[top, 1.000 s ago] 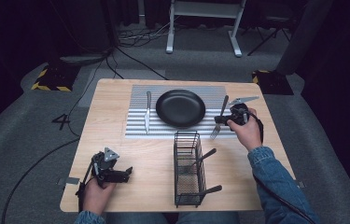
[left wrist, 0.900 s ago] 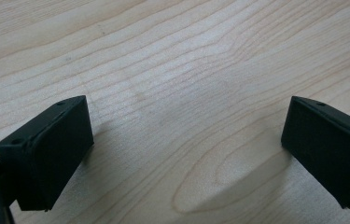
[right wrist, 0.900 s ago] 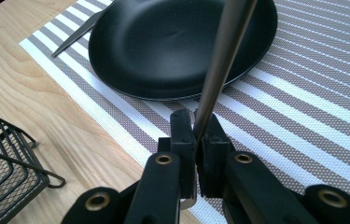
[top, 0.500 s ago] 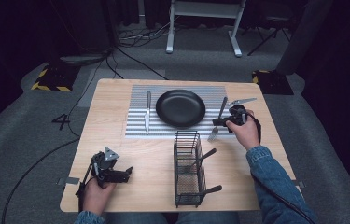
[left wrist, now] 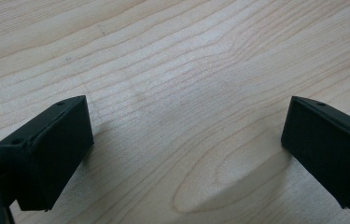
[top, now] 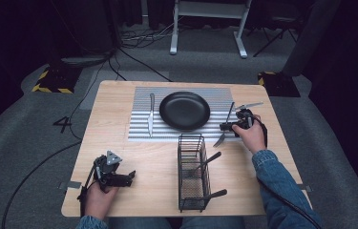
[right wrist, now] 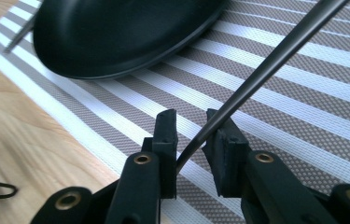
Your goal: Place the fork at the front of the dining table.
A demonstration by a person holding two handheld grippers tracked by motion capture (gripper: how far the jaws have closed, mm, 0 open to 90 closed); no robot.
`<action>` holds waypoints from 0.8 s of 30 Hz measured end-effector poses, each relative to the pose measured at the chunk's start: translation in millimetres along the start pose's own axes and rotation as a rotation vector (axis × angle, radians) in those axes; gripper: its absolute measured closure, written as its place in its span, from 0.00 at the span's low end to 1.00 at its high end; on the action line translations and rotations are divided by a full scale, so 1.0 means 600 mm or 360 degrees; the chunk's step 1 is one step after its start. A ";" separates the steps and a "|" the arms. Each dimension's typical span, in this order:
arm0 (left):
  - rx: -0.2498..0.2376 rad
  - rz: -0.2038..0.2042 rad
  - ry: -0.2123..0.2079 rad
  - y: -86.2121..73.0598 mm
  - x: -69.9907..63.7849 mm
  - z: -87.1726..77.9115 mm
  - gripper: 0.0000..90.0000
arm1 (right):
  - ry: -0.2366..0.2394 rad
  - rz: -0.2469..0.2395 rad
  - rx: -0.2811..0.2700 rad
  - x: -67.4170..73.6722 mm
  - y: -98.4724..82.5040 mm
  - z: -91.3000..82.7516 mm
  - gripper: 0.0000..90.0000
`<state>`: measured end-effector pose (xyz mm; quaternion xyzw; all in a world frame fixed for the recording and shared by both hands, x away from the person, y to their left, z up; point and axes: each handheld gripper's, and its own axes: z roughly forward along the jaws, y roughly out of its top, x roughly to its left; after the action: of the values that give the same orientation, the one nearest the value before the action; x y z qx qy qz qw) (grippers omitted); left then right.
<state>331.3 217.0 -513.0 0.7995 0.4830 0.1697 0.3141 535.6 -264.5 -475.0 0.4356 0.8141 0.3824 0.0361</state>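
Observation:
A dark-handled utensil (top: 230, 110) with a silver head lies slanted on the right side of the striped placemat (top: 138, 133), beside the black plate (top: 184, 110). My right gripper (top: 225, 127) sits low over it. In the right gripper view the utensil's handle (right wrist: 275, 58) runs between the jaws of my right gripper (right wrist: 191, 116). Those jaws have just been opening, and a gap shows beside the handle. My left gripper (top: 131, 175) rests at the table's front left. Its fingers (left wrist: 46, 149) stand wide apart over bare wood.
A knife (top: 151, 119) lies on the mat left of the plate. A black wire basket (top: 192, 171) stands in front of the mat, with dark-handled utensils (top: 207, 162) in it. Cables and stand legs are on the floor beyond the table.
My right gripper has sunk toward the placemat with the utensil, and its jaws have parted around the handle. The left gripper has kept still.

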 end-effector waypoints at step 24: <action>0.0000 0.0000 0.0000 0.000 0.000 0.000 0.03 | -0.0154 -0.0022 -0.0019 0.013 -0.006 -0.015 0.71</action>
<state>331.4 217.0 -513.0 0.7996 0.4829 0.1697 0.3140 524.7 -265.6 -468.9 0.4477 0.8121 0.3655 0.0807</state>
